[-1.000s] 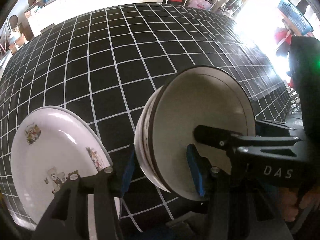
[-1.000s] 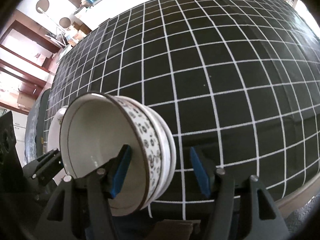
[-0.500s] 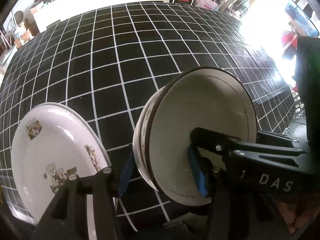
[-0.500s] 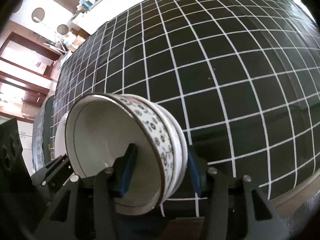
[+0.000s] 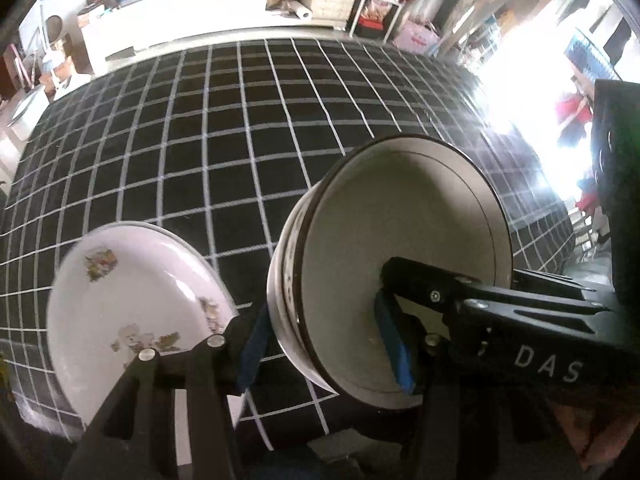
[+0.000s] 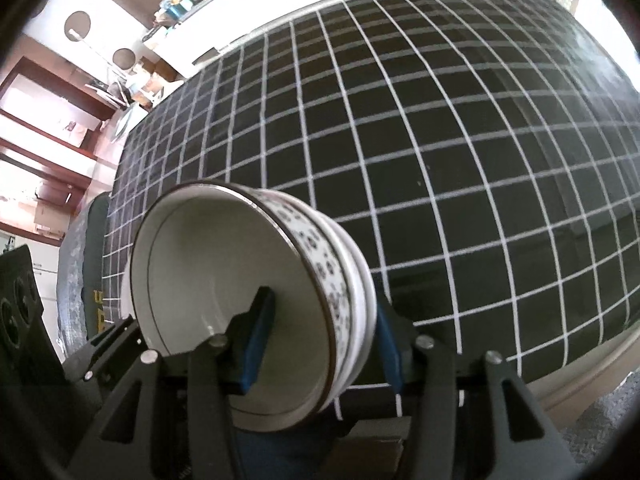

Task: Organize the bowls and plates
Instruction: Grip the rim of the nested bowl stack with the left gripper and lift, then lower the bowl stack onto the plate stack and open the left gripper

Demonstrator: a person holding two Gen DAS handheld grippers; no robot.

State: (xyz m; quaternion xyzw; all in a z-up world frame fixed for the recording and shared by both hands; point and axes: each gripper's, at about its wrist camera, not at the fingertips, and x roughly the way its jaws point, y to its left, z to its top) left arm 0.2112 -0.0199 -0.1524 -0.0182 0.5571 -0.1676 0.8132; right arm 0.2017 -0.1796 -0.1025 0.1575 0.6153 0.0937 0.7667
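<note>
The tablecloth point(image 5: 168, 152) is black with a grid of thin white lines. The plate point(image 5: 132, 300) at near left is white with small brownish-green printed pictures. The stacked bowls point(image 6: 280, 280) are white inside with a thin dark rim line, and a band of small dark flowers runs round the outside. The gripper pads point(image 6: 256, 340) are blue on black frames.

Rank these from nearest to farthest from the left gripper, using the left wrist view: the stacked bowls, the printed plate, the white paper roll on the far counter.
1. Stacked bowls, clamped between the left gripper pads.
2. Printed plate, just left of the gripper on the checked tablecloth.
3. Paper roll, on the counter beyond the table.
</note>
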